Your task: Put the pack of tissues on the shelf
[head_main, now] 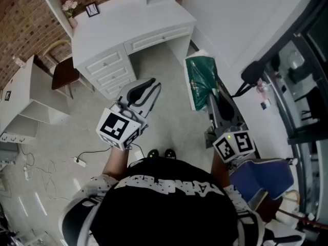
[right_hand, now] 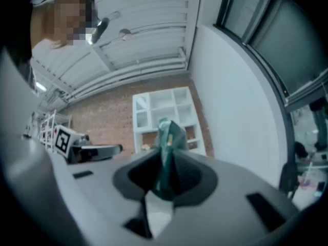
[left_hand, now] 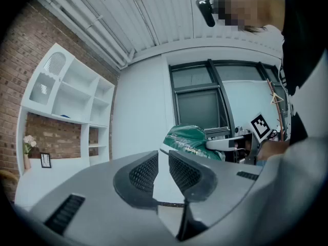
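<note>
In the head view, a white tabletop [head_main: 128,24] with drawers is set against a brick wall [head_main: 20,29] over a grey floor [head_main: 169,122]. To its right the green pack of tissues [head_main: 201,81] is held in the air, clamped in the right claw [head_main: 210,94]. The left claw [head_main: 151,86] is held empty before the drawers. In the left gripper view, its jaws are seen slightly parted on nothing, and a white shelf [left_hand: 72,94] rises above the tabletop. In the right gripper view, the pack is pinched between the jaws, with that shelf beyond it.

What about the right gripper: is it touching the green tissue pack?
Touching. The right gripper view shows the right gripper clamping the tissue pack between its jaws.
</note>
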